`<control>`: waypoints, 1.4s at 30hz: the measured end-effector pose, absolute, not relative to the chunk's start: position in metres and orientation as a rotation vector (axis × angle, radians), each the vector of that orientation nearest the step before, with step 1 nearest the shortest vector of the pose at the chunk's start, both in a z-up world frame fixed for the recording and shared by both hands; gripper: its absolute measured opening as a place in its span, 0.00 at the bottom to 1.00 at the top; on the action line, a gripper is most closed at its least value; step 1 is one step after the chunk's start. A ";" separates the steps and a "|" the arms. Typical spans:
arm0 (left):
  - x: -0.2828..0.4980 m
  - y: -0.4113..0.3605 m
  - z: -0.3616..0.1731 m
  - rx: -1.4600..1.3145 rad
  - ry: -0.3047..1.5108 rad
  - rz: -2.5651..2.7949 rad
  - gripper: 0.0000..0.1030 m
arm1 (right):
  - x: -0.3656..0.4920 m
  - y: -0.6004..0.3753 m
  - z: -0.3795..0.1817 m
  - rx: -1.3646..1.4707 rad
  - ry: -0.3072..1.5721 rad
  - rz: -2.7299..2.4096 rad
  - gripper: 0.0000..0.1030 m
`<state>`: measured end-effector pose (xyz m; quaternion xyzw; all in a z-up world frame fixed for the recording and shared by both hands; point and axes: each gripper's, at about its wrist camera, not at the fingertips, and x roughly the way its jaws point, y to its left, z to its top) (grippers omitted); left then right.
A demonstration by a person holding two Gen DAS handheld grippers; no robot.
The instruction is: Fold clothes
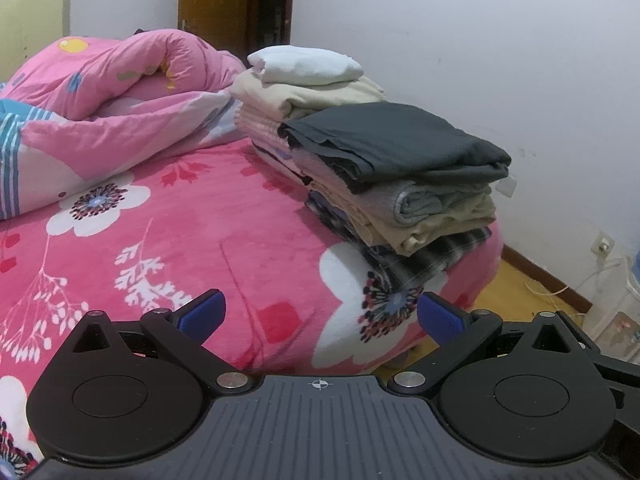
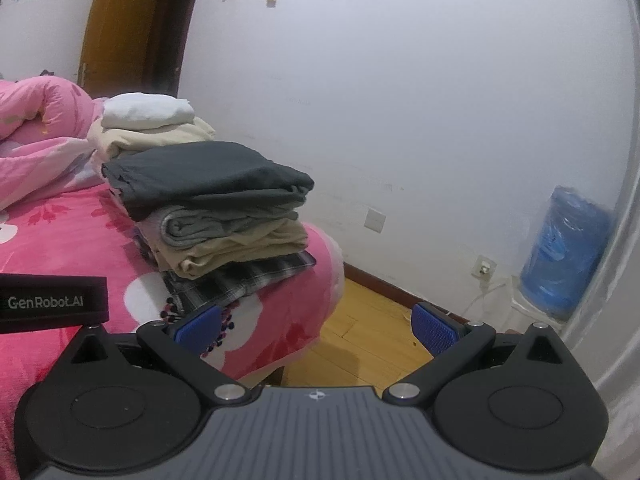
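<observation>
A stack of folded clothes [image 1: 400,184] sits at the bed's right corner, with a dark grey garment [image 1: 400,140] on top, over grey, beige and plaid pieces. Behind it stands a second stack [image 1: 304,84] topped by a white folded piece [image 1: 308,65]. Both stacks show in the right wrist view, the near stack [image 2: 224,216] and the far stack [image 2: 148,120]. My left gripper [image 1: 320,316] is open and empty above the pink floral bed cover [image 1: 180,240], short of the stacks. My right gripper [image 2: 316,328] is open and empty over the bed's corner and the floor.
A bunched pink quilt [image 1: 100,92] lies at the back left of the bed. A white wall runs along the right. Wooden floor [image 2: 372,332], a wall socket with a cable [image 2: 484,268] and a blue water bottle [image 2: 568,252] are to the right. A brown door [image 2: 128,28] is behind.
</observation>
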<state>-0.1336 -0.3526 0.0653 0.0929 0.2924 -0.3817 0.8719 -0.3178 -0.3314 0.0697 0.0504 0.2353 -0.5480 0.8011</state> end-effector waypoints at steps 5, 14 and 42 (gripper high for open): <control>-0.131 -0.348 0.065 0.189 0.614 -0.790 1.00 | -0.314 -0.328 0.070 0.103 0.506 -1.165 1.00; -0.126 -0.342 0.062 0.189 0.627 -0.780 1.00 | -0.306 -0.324 0.066 0.101 0.519 -1.141 1.00; -0.134 -0.349 0.057 0.204 0.637 -0.816 1.00 | -0.317 -0.328 0.062 0.103 0.537 -1.179 1.00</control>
